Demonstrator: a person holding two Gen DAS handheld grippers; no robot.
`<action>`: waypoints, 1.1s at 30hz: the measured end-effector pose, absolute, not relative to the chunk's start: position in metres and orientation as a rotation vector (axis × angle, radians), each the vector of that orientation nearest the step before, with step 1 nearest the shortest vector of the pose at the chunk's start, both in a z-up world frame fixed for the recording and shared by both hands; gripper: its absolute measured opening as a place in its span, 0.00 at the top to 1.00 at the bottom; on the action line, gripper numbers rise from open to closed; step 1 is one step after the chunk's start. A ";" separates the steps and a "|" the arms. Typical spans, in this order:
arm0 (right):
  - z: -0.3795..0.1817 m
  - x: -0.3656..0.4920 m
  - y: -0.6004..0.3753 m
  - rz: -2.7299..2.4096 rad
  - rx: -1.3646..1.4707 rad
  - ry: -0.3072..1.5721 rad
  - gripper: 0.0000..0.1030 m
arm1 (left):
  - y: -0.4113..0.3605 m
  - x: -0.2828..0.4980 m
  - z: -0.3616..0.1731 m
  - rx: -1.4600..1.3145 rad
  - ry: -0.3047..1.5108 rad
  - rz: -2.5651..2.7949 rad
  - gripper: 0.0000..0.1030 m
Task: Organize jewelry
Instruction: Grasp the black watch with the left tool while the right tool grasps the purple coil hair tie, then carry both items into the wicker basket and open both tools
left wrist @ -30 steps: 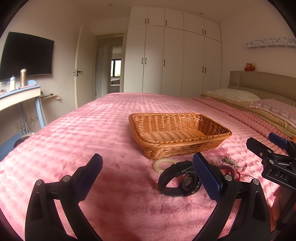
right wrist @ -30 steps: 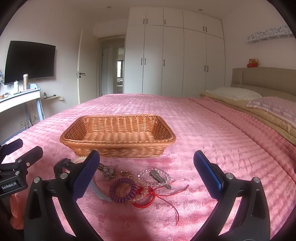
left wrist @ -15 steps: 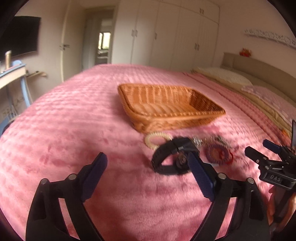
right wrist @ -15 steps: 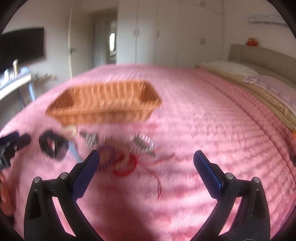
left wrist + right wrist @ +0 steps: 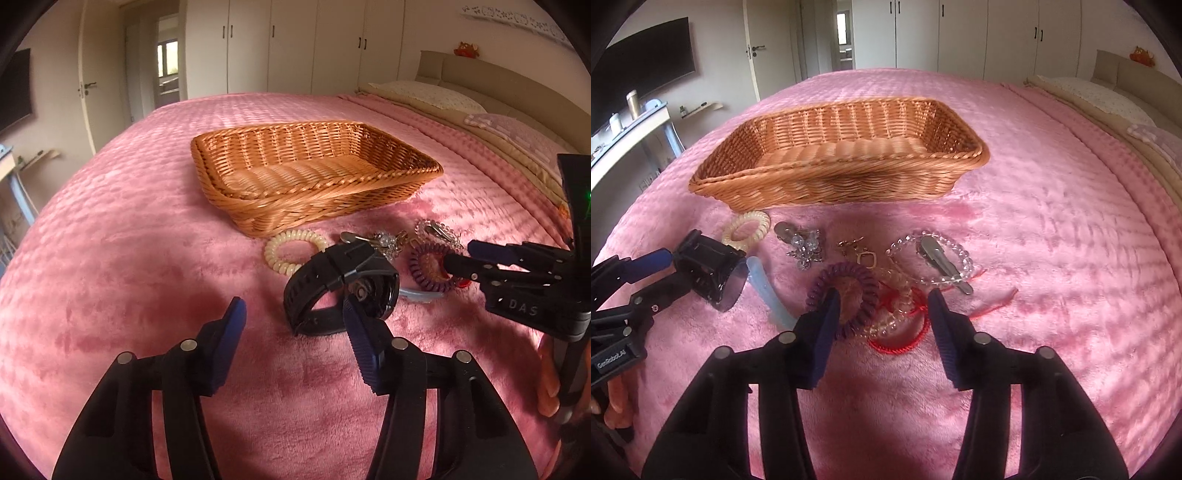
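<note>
- The bed [image 5: 1052, 229] is carrying everything; its pink plush blanket [image 5: 122, 258] is showing a quilted, tufted pile, with beige pillows [image 5: 428, 94] at the headboard end and white wardrobe doors [image 5: 295, 44] standing behind.
- The wicker basket [image 5: 846, 181] is sitting on the blanket, rectangular, shallow, woven from tan cane, with nothing visible inside.
- The left gripper [image 5: 293, 325] is hovering low on the near side of the basket with its jaws standing open; the black watch [image 5: 340, 288] is lying just ahead of its right finger, not between the jaws, strap curled into a loop on its edge.
- The right gripper [image 5: 882, 306] is also holding its jaws open, nothing gripped; the purple spiral hair tie [image 5: 846, 295] is lying at the tip of its left finger, and the red cord bracelet [image 5: 905, 332] is lying between the fingertips.
- The clear bead bracelet [image 5: 931, 258] is resting further toward the basket, a silver hair clip [image 5: 942, 258] lying across it.
- The cream spiral hair tie [image 5: 291, 251] is lying nearly against the basket's near wall.
- A pale blue curved strip [image 5: 768, 291] is lying beside the watch.
- A crystal clip [image 5: 805, 245] and a small gold charm [image 5: 864, 256] are lying between the cream tie and the bead bracelet.
</note>
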State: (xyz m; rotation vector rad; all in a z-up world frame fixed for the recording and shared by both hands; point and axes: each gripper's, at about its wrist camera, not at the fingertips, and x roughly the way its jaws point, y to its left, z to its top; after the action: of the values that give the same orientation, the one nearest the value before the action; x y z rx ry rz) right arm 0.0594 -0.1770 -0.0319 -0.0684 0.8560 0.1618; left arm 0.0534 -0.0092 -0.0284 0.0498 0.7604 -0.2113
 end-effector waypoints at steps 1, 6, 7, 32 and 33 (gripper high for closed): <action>-0.034 0.062 -0.177 0.167 -0.061 0.861 0.64 | -0.011 0.056 -0.029 0.052 0.760 -0.215 0.48; -0.039 0.075 -0.173 0.142 -0.080 0.882 0.79 | -0.016 0.064 -0.034 0.049 0.780 -0.208 0.77; -0.039 0.076 -0.174 0.141 -0.082 0.876 0.85 | -0.016 0.064 -0.035 0.049 0.778 -0.205 0.83; 0.069 0.137 -0.169 0.237 -0.007 0.644 0.90 | -0.020 0.128 0.074 0.010 0.585 -0.257 0.90; 0.065 0.155 -0.167 0.232 -0.011 0.666 0.90 | -0.023 0.146 0.072 0.020 0.598 -0.246 0.90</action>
State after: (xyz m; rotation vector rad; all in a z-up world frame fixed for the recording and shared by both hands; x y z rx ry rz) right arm 0.1546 -0.1671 0.0650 -0.0110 0.6661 0.2324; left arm 0.1460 -0.0232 0.0715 0.0196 0.5981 -0.2458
